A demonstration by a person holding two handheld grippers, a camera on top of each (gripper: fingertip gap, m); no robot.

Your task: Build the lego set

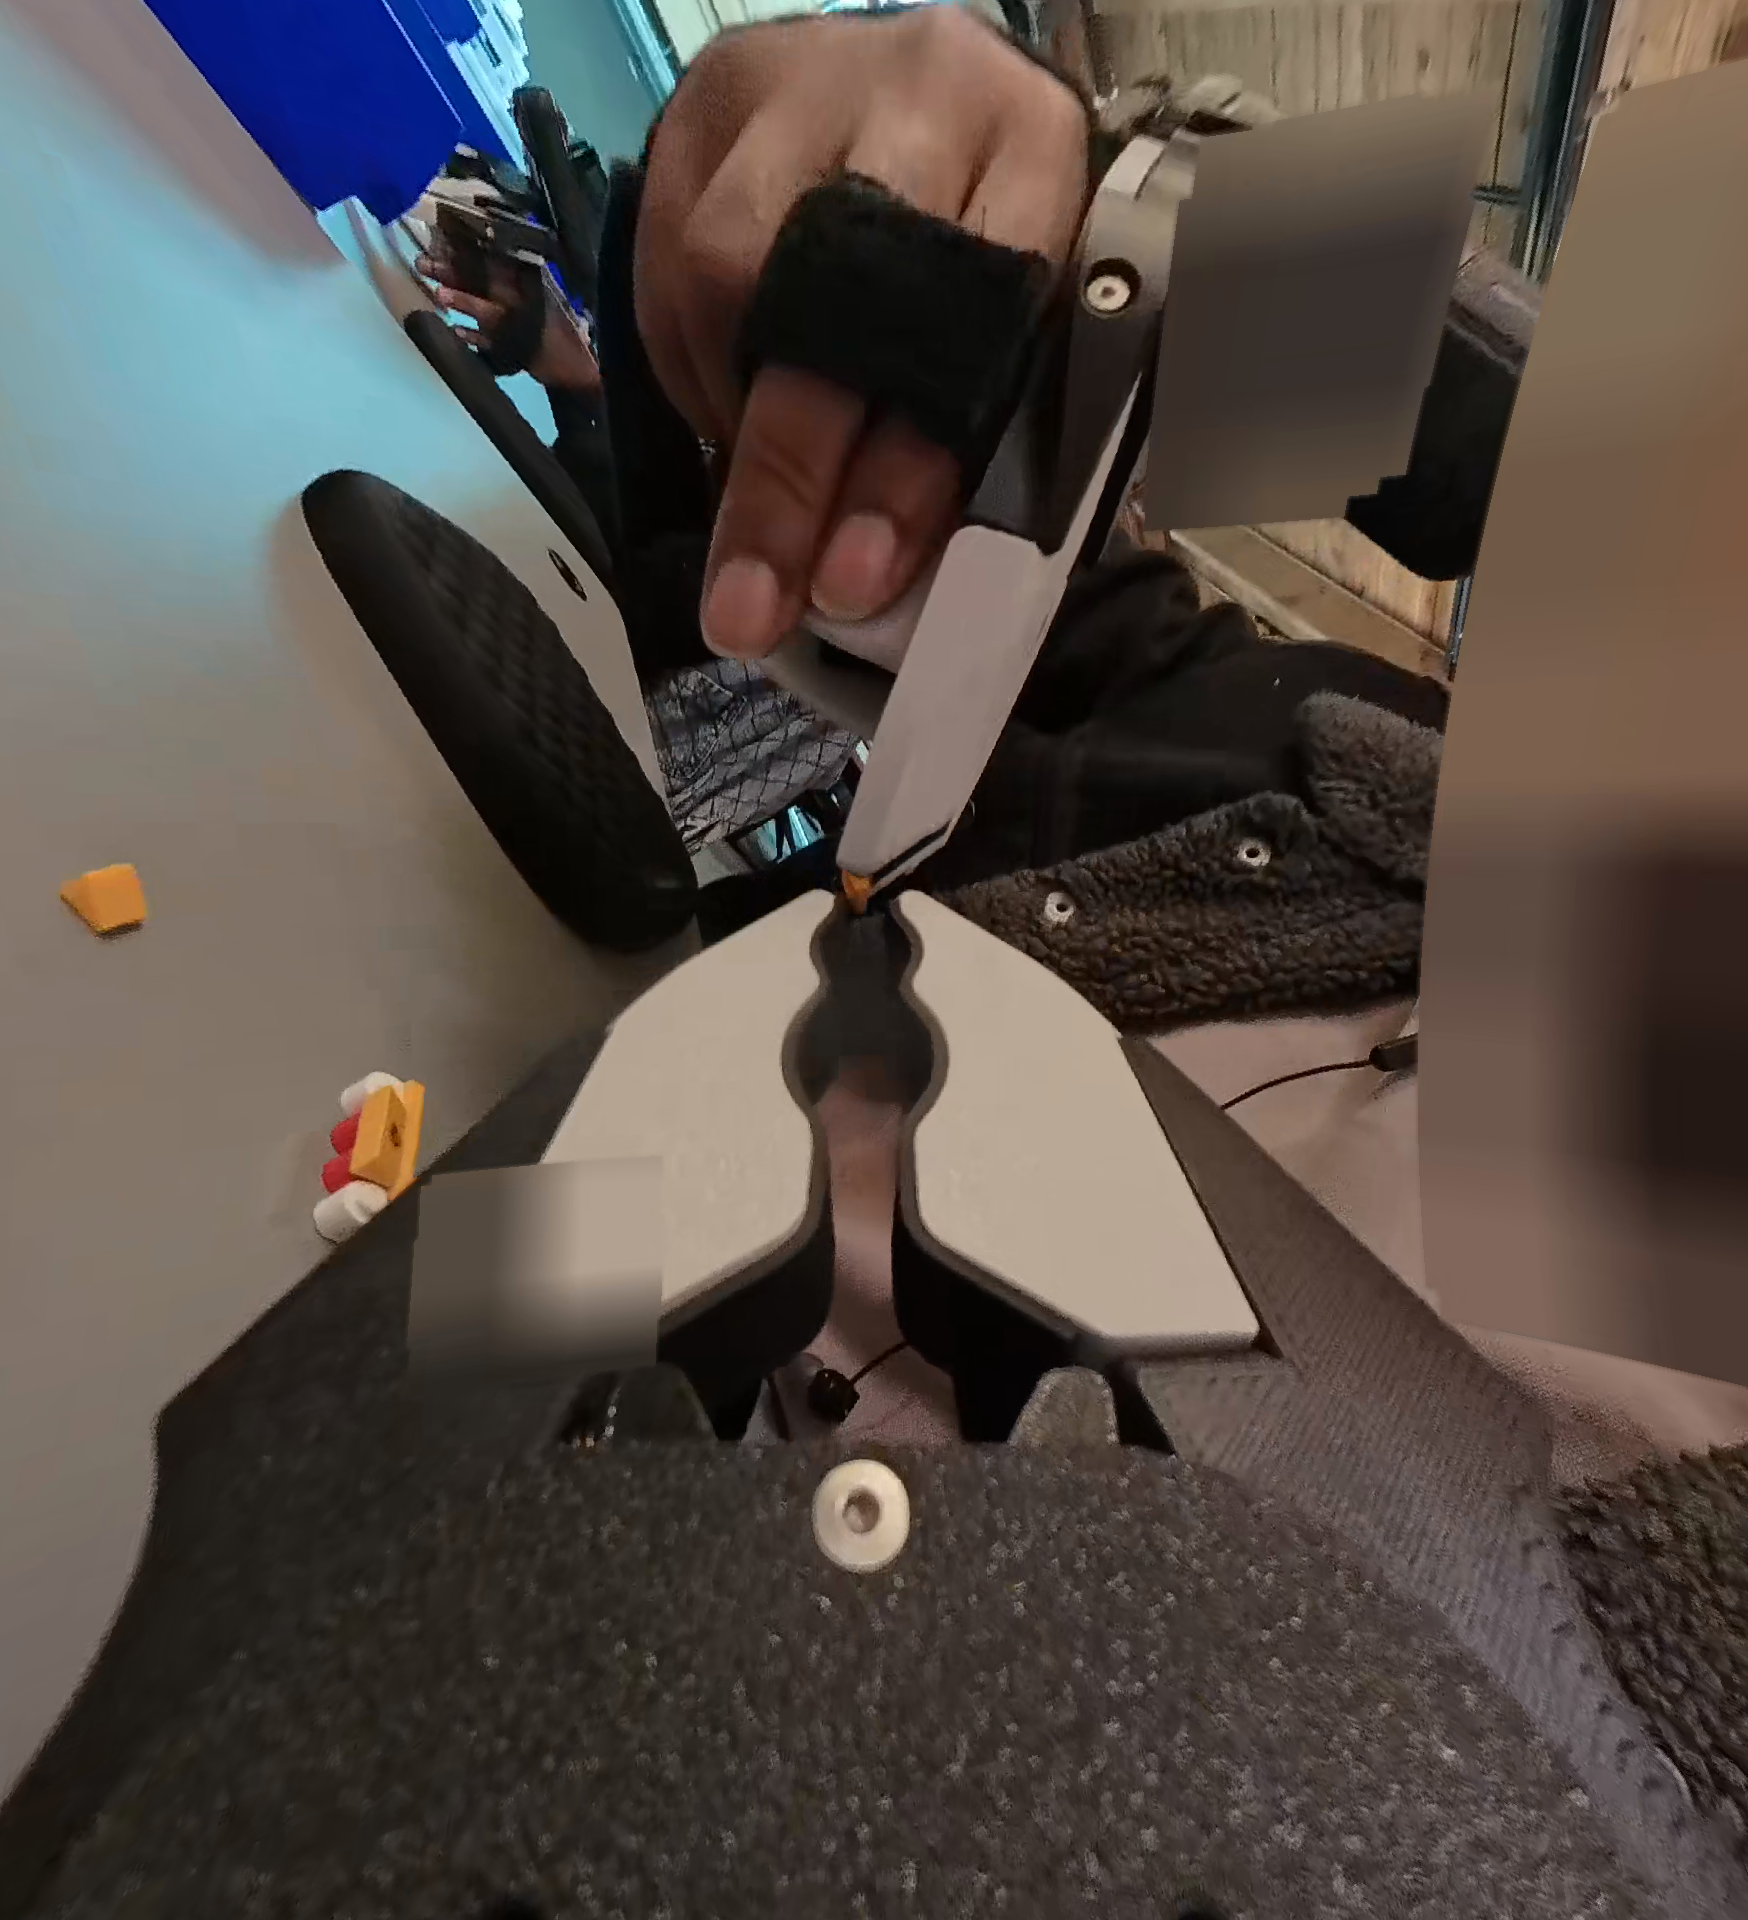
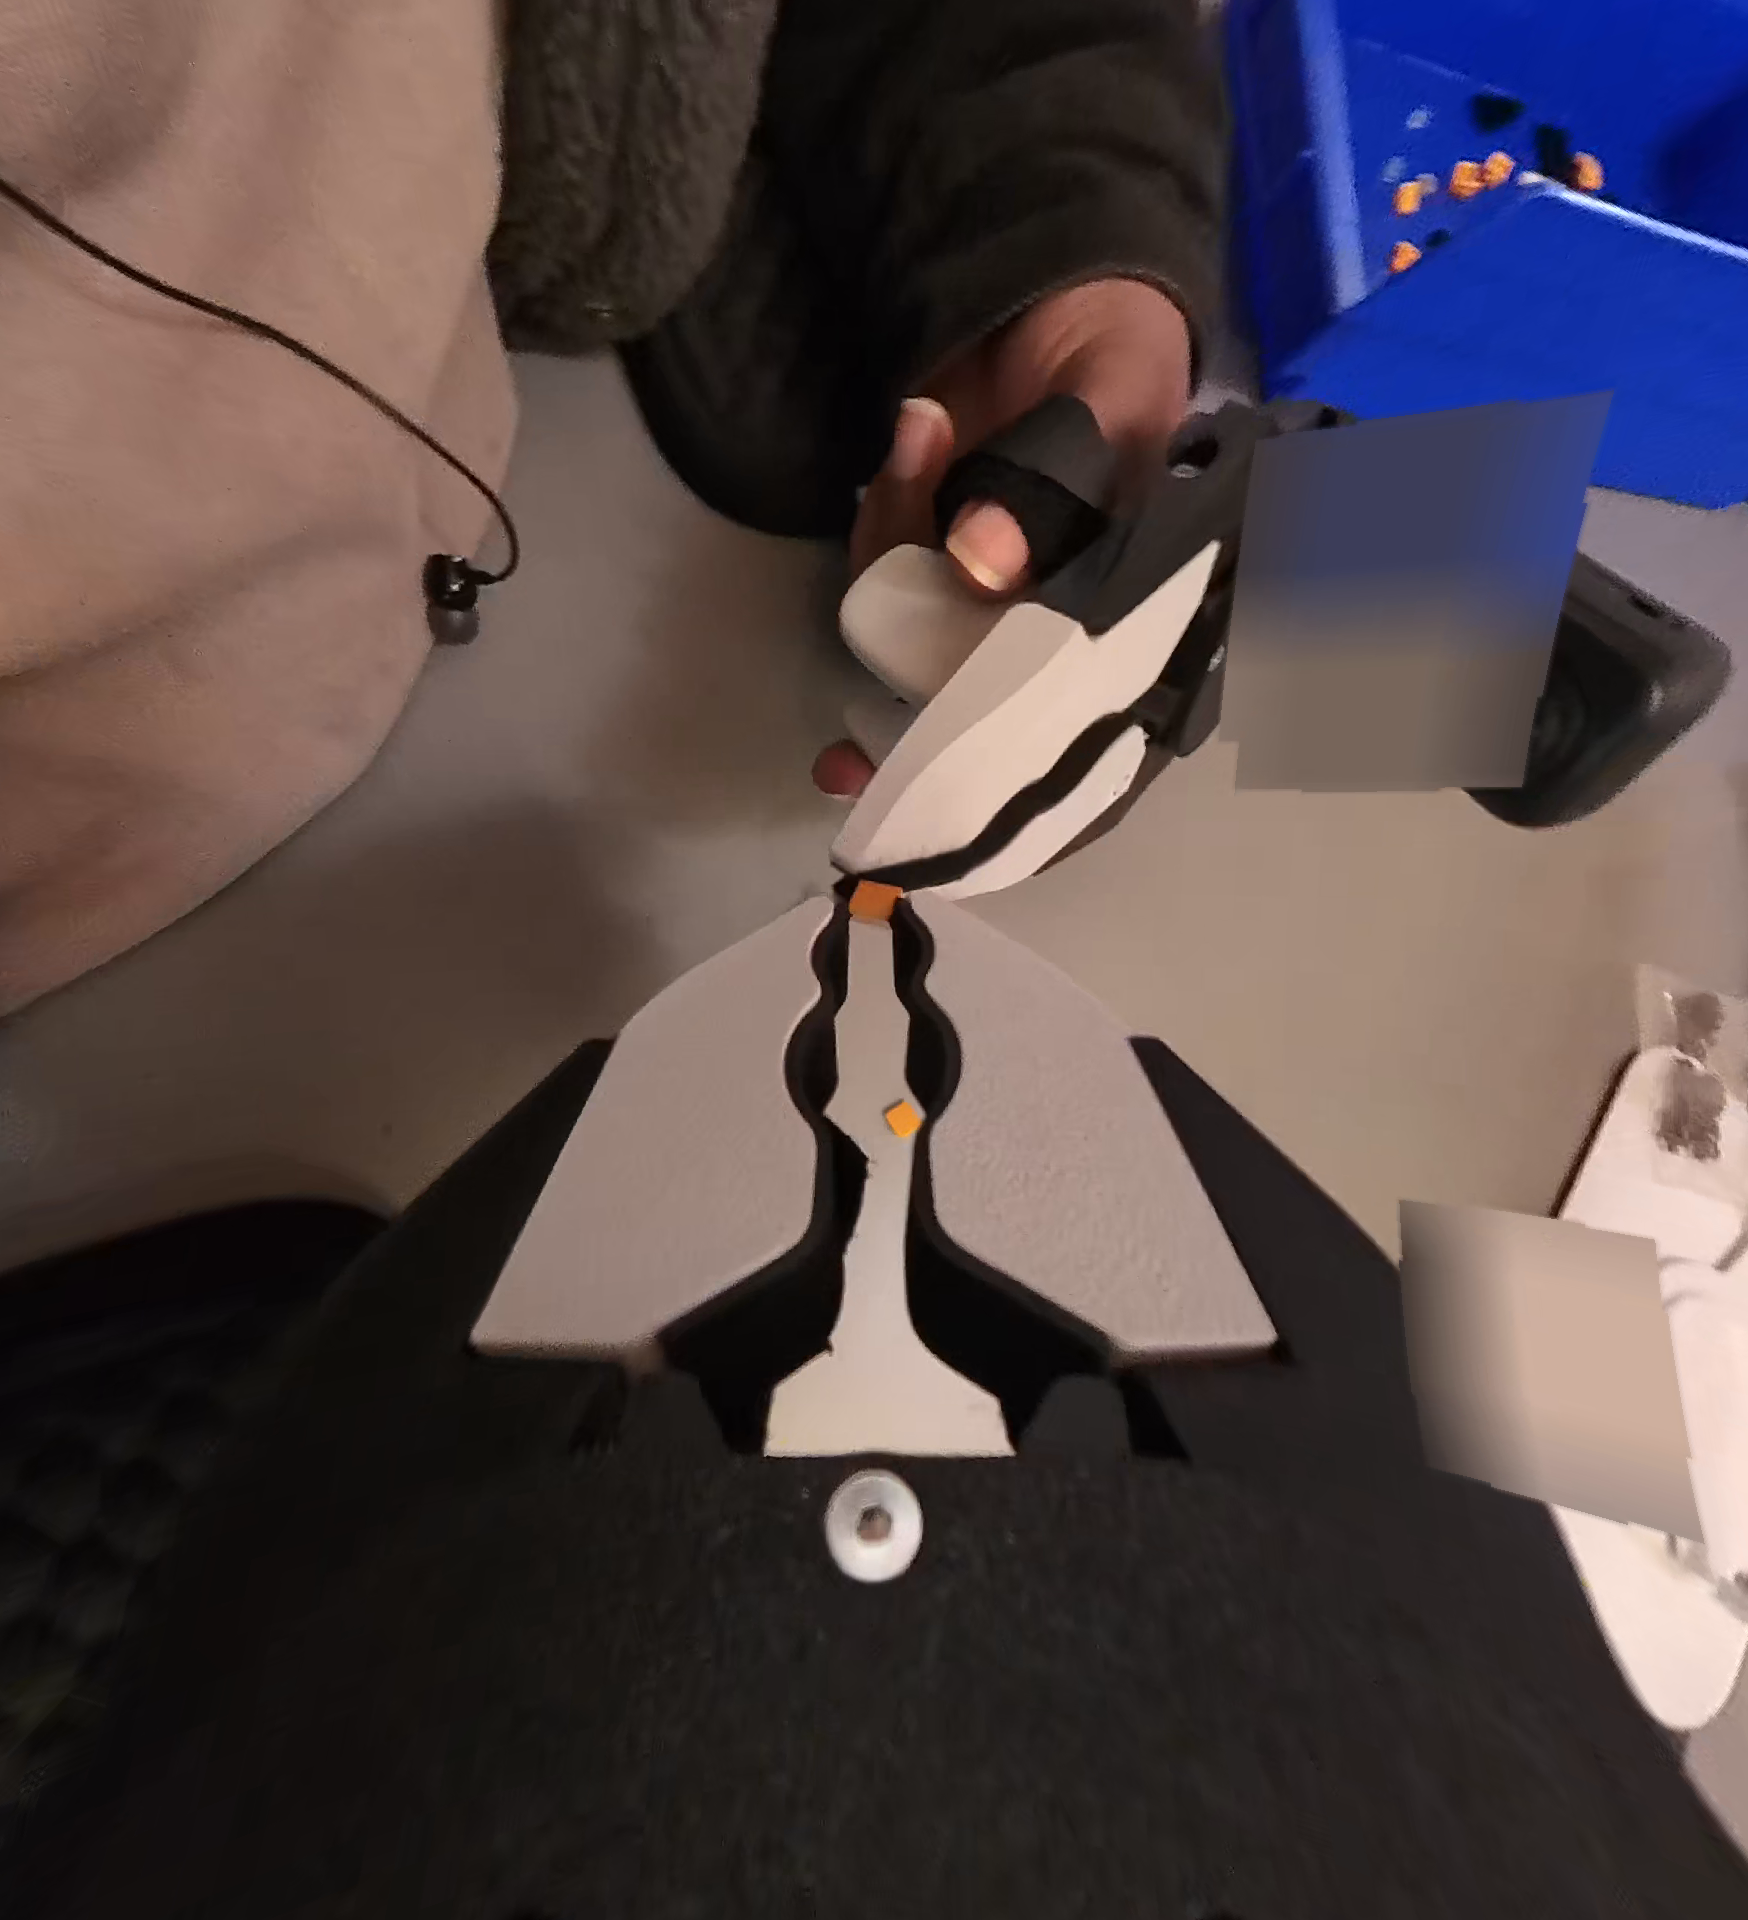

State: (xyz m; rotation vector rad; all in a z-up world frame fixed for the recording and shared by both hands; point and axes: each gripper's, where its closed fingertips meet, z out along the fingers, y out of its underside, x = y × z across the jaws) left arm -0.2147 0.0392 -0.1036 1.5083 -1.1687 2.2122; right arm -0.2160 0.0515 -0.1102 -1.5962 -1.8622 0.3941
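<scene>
Left wrist view: grey table (image 1: 122, 623), tilted in frame; blue bins (image 1: 330, 94) at the far edge, wood panelling behind; black textured pad (image 1: 496, 707) lies on the table. My left gripper (image 1: 862, 914) has its tips pressed together on something dark; a small orange lego piece (image 1: 857, 886) sits right at those tips, touching them; too small to read its long axis or which way it points. My right gripper (image 1: 885, 862) comes down from above, tips closed on the same orange bit; my hand (image 1: 849, 312) on it with a black strap. Loose on the table to the left: an orange wedge brick (image 1: 104, 899), well apart; nearer me a red, white and orange sub-assembly (image 1: 371, 1153). Dark fleece jacket (image 1: 1213, 894) crowds the space behind the tips.

Right wrist view: same grey table (image 2: 1265, 987); blue bins (image 2: 1576, 312) top right with small orange parts inside; white brackets (image 2: 1659, 1299) at the right edge. My right gripper (image 2: 870, 909) pinches the orange lego piece (image 2: 871, 900) at the very tips; it looks roughly square from here, no clear long axis. My left gripper (image 2: 875, 871) meets it tip to tip from the far side, shut. A second small orange piece (image 2: 902, 1118) lies on the table, seen in the gap between my fingers. My beige top (image 2: 174, 468) and a thin black cord (image 2: 226, 312) fill the left.
</scene>
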